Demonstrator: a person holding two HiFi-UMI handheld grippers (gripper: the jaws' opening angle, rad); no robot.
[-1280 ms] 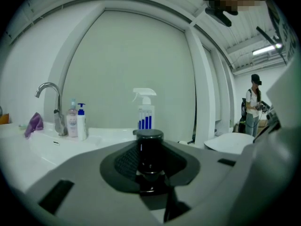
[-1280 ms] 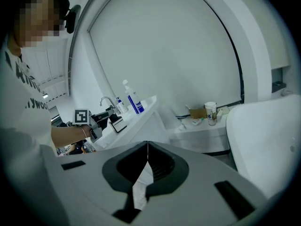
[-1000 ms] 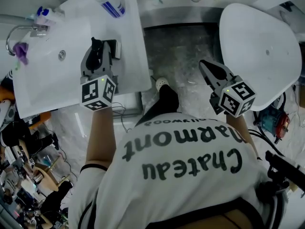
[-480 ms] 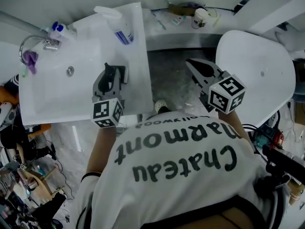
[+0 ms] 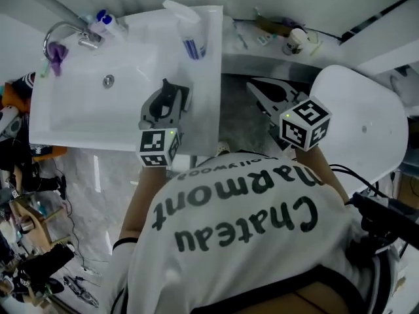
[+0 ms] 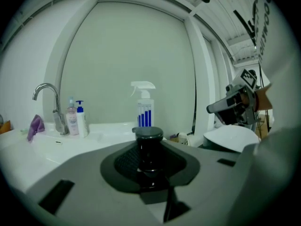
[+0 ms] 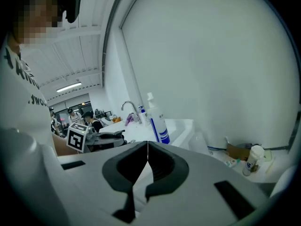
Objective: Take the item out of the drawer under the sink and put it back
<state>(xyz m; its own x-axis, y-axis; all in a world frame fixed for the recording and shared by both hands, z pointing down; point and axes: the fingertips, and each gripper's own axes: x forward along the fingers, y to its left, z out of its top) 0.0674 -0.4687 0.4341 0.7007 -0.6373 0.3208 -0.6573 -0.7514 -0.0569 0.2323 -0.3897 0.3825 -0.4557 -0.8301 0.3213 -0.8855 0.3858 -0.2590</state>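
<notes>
A small dark bottle (image 6: 149, 145) with a round cap stands upright between the jaws of my left gripper (image 6: 149, 155), which is shut on it. In the head view that left gripper (image 5: 169, 97) hangs over the right part of the white sink (image 5: 78, 110), the dark bottle (image 5: 166, 87) at its tip. My right gripper (image 5: 256, 89) is to the right of the sink, over the grey floor, its jaws closed together with nothing in them; its own view shows the right gripper's tips (image 7: 147, 147) meeting. No drawer shows in any view.
A spray bottle (image 5: 191, 36) with blue stripes stands on the sink's back right corner. A faucet (image 5: 57, 34), soap bottles (image 5: 103, 21) and a purple cloth (image 5: 55, 53) are at its back left. A white round seat (image 5: 360, 129) lies to the right. Small clutter (image 5: 294, 39) lines the ledge.
Both grippers have moved forward toward the wall and closer together. The left one still has the dark bottle in it. The right one stays closed and empty.
</notes>
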